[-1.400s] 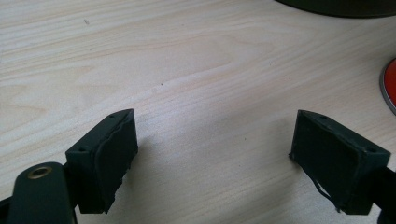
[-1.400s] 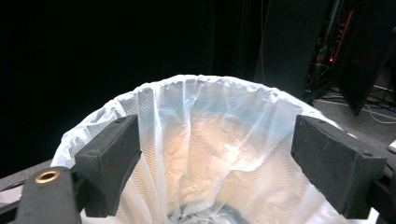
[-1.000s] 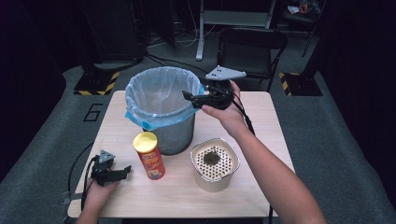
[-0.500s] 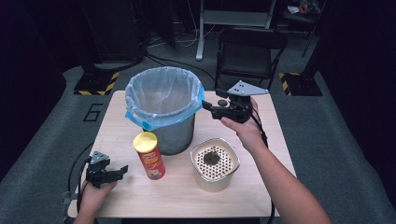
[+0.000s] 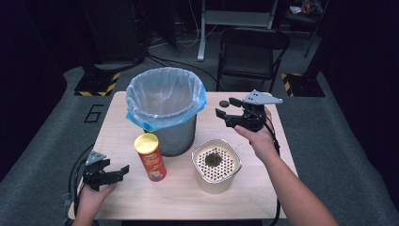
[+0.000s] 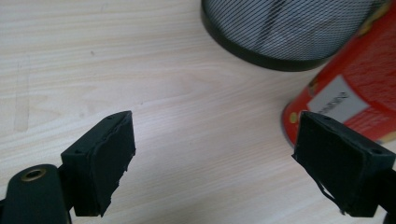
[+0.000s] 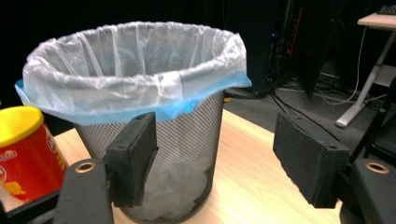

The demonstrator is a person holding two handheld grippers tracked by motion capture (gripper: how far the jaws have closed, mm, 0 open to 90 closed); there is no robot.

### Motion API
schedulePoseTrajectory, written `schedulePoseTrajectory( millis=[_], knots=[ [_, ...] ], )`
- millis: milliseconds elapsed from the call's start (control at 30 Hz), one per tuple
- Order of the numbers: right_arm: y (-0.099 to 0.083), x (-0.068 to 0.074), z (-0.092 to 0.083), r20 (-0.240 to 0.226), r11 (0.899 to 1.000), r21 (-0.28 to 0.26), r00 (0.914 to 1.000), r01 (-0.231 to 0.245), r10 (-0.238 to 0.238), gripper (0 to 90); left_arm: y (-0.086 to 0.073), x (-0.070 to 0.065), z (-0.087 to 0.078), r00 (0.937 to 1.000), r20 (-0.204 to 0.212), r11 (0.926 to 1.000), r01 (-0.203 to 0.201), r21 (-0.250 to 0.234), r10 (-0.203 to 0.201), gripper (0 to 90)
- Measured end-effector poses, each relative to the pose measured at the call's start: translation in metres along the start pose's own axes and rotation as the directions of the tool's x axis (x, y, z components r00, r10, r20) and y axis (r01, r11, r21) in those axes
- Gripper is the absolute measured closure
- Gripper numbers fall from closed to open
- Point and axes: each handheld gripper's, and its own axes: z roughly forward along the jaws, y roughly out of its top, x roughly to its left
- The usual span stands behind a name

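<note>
Right gripper [image 5: 225, 108] jaws released beside lined mesh bin [image 5: 164, 110], left gripper [image 5: 123, 170] jaws released near red chip can [image 5: 150, 157], on counter [image 5: 155, 197].

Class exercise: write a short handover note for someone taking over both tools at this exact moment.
Left tool: open, holding nothing, low over the light wooden table near the red crisp tube with yellow lid.
Right tool: open, holding nothing, raised beside the black mesh bin with clear-and-blue liner.
The white perforated container holds a dark clump.
Done: nothing gripped yet.
Left, probably: bin the tube and the clump.
</note>
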Motion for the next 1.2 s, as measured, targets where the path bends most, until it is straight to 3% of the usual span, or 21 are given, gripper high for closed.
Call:
schedulePoseTrajectory(
  millis=[267, 367, 533, 667, 1067, 1133, 1200],
  knots=[
    [-0.020, -0.002, -0.003, 0.008, 1.000, 0.021, 0.9998, -0.018, 0.017, 30.1, 0.001, -0.024, -0.008, 0.9965, 0.059, 0.9982, -0.059, -0.010, 0.059, 12.0],
    [-0.029, -0.002, -0.005, 0.013, 0.999, 0.031, 0.9997, -0.023, 0.023, 30.2, 0.002, -0.035, -0.005, 0.9938, 0.095, 0.9982, -0.059, -0.011, 0.059, 12.0],
    [-0.043, -0.001, -0.007, 0.024, 0.998, 0.057, 0.9995, -0.021, 0.020, 30.1, 0.005, -0.053, 0.000, 0.9831, 0.160, 0.9960, -0.088, -0.018, 0.090, 12.0],
    [-0.052, 0.002, -0.011, 0.029, 0.998, 0.065, 0.9995, -0.012, 0.010, 30.1, 0.008, -0.065, 0.008, 0.9760, 0.186, 0.9935, -0.111, -0.024, 0.114, 12.0],
    [-0.063, 0.004, -0.022, 0.045, 0.999, 0.050, 0.9990, -0.008, 0.006, 29.8, 0.014, -0.078, 0.037, 0.9718, 0.184, 0.9890, -0.143, -0.038, 0.147, 13.8],
    [-0.064, 0.005, -0.024, 0.049, 0.999, 0.045, 0.9988, -0.010, 0.008, 29.7, 0.013, -0.080, 0.041, 0.9759, 0.170, 0.9903, -0.132, -0.044, 0.138, 14.2],
    [-0.066, 0.005, -0.025, 0.053, 0.999, 0.040, 0.9986, -0.010, 0.008, 29.6, 0.013, -0.080, 0.044, 0.9742, 0.163, 0.9877, -0.152, -0.034, 0.156, 17.8]
  ],
)
